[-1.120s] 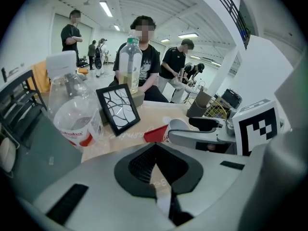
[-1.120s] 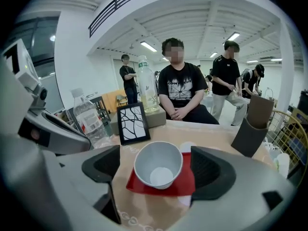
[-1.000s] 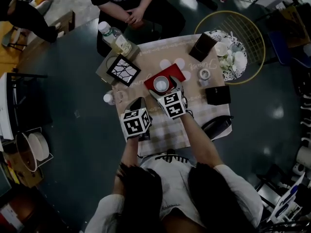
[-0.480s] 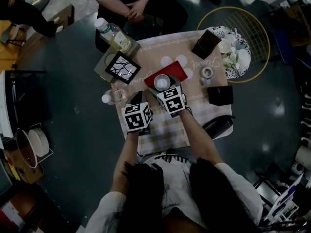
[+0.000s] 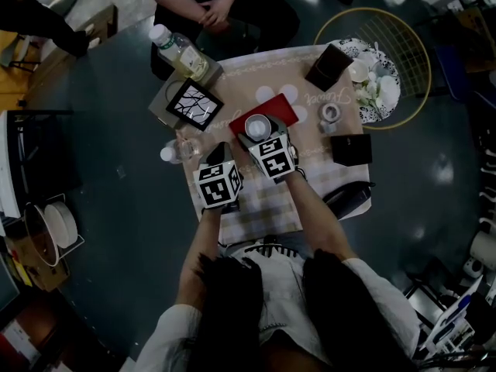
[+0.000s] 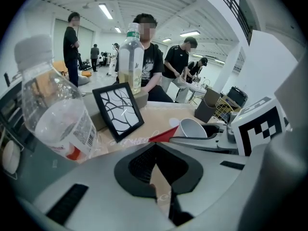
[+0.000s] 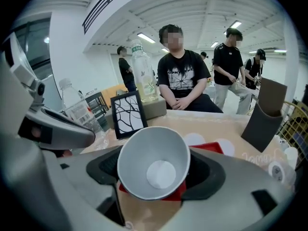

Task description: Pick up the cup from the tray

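A white paper cup (image 5: 258, 125) stands on a red tray (image 5: 284, 112) in the middle of the table. My right gripper (image 5: 260, 135) has reached it from the near side. In the right gripper view the cup (image 7: 154, 165) fills the gap between the jaws, mouth towards the camera, and the tray (image 7: 212, 147) shows behind it. The jaws are closing around it; I see no pads pressing on it. My left gripper (image 5: 224, 153) hovers just left of the tray, its jaws almost together around nothing (image 6: 161, 186). From there the cup (image 6: 192, 128) appears to the right.
A clear plastic bottle (image 5: 173, 154) lies left of my left gripper. A framed picture (image 5: 194, 105) and a bottle of yellowish liquid (image 5: 179, 53) stand at the back left. A tape roll (image 5: 328, 116) and black boxes (image 5: 349, 150) are right. A person (image 5: 209, 6) sits opposite.
Both grippers have moved forward towards the tray. The right gripper's jaws now stand on either side of the cup, and the left gripper has come up beside the tray.
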Demonstrator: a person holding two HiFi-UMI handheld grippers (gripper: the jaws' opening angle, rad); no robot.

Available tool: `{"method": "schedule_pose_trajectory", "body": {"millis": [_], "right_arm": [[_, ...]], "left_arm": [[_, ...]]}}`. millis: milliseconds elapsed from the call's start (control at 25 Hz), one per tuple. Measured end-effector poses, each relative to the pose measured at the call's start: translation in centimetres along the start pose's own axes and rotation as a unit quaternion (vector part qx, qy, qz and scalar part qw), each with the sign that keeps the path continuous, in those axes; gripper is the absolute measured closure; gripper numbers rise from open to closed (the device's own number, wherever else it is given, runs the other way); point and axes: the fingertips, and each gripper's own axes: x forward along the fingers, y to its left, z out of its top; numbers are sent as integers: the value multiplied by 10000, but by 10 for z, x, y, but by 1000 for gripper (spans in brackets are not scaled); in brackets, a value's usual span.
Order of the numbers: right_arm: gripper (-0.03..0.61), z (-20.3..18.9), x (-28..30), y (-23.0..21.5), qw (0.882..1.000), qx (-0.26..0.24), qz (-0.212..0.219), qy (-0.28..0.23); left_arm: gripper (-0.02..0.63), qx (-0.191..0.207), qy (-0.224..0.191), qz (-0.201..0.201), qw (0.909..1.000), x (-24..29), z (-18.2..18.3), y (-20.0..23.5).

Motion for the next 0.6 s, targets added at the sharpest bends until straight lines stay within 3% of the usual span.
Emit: {"method": "schedule_pose_trajectory", "body": {"millis": [320,600], "right_arm": [[215,-2,-30,-5,9998,65,-166,-116],[215,-23,-69,-26,9984,234,-489,-159]], "left_arm": [[605,9,-40,-185,9998,-2,-4,-17],[606,259,46,-538,9982,-3,-13,-49]]}}
